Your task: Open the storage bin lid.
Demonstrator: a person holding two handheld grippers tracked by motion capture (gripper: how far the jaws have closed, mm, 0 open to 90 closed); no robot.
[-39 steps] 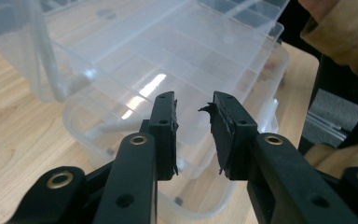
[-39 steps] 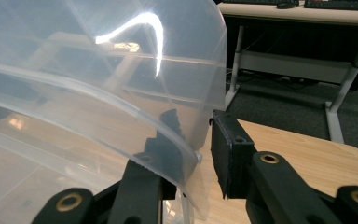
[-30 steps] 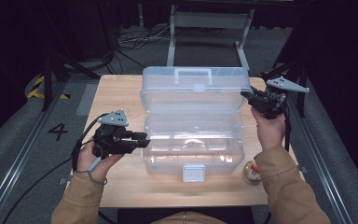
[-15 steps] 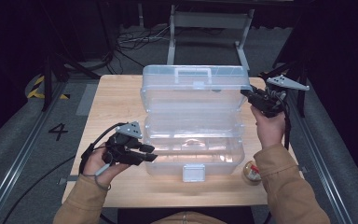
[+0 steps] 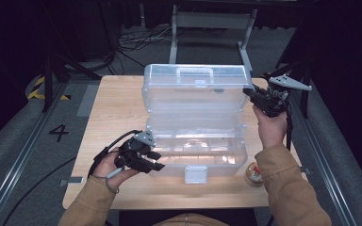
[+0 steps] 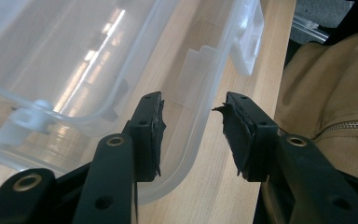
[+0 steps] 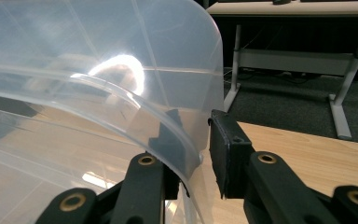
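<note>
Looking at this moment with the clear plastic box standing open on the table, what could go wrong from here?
1. The right gripper has its jaws around the rim of the raised lid. If that grip slips, the lid might drop toward the left gripper at the base.
2. The left gripper's jaws, just opened, straddle the base's corner wall without pressing, so the base may slide.
3. A small round container beside the right sleeve could be knocked off the table.

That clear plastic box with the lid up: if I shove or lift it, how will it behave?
The clear box looks thin-walled and nearly empty, so probably light and apt to slide on the smooth wooden table. Its raised lid, with the right tool at its edge, may flex or swing. Glossy plastic likely slips between pads.
</note>
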